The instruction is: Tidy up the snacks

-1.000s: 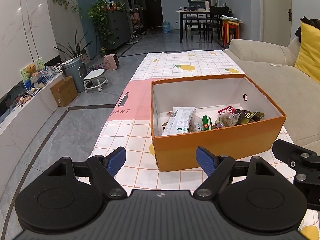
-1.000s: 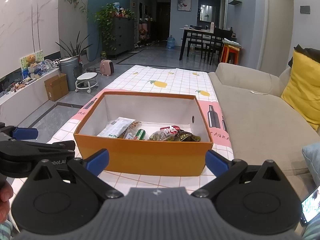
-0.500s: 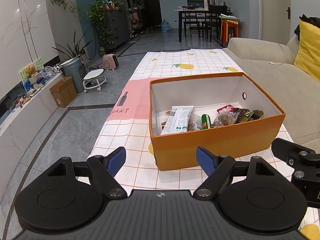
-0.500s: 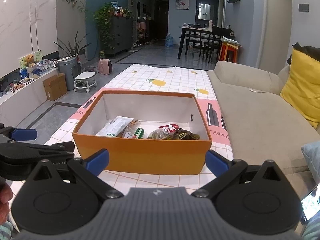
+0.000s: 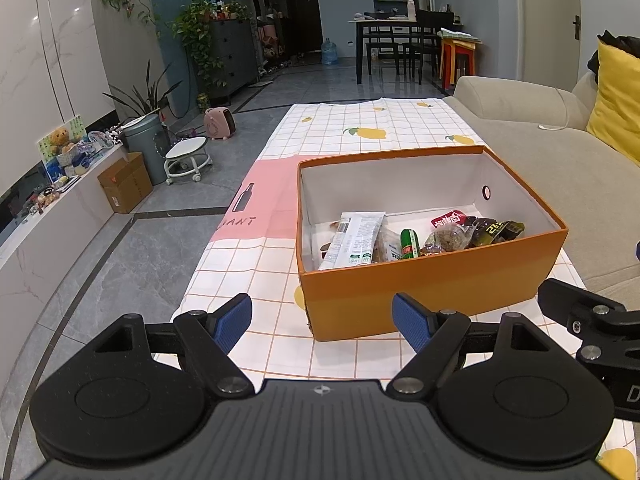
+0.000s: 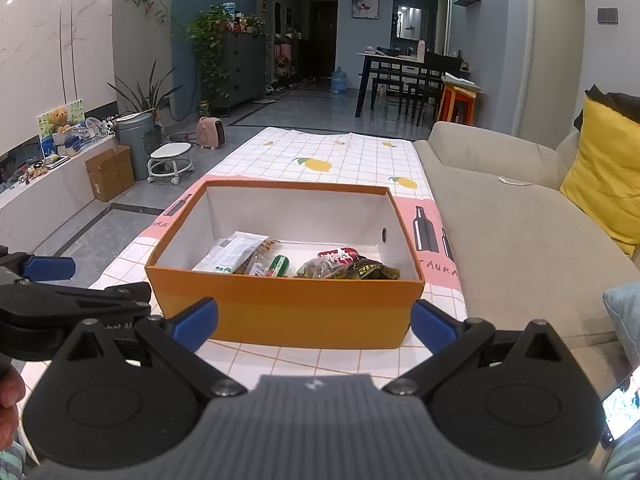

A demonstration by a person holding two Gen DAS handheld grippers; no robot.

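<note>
Both grippers hang apart from the snacks with nothing between their fingers. From its own wrist camera the left gripper point(image 5: 322, 322) has its blue-padded fingers spread wide, released, low in the frame at 6 o'clock, above the checked tablecloth point(image 5: 344, 128) printed with lemons and pink bottle panels. The right gripper point(image 6: 314, 322) is likewise spread wide and empty, its two blue pads flanking the near wall of an orange box point(image 6: 286, 312). That box, white inside and without a lid, stands on the cloth at the centre of the right view and toward 3 o'clock of centre in the left view point(image 5: 432, 284). The snacks lie together on the box floor along the near wall: a long white packet point(image 5: 354, 242) at the 9 o'clock end, tilted against a clear wrapper; a small green packet point(image 5: 409, 243) just beside it; a clear bag of brown pieces point(image 5: 446, 237); a red packet point(image 5: 449, 219) behind that; and a dark packet with yellow print point(image 5: 494, 231) at the 3 o'clock end. A beige sofa point(image 6: 520, 216) with a yellow cushion point(image 6: 608, 184) runs along the table at 3 o'clock. Part of a hand point(image 6: 10, 400) shows at the 8 o'clock edge of the right view.
</note>
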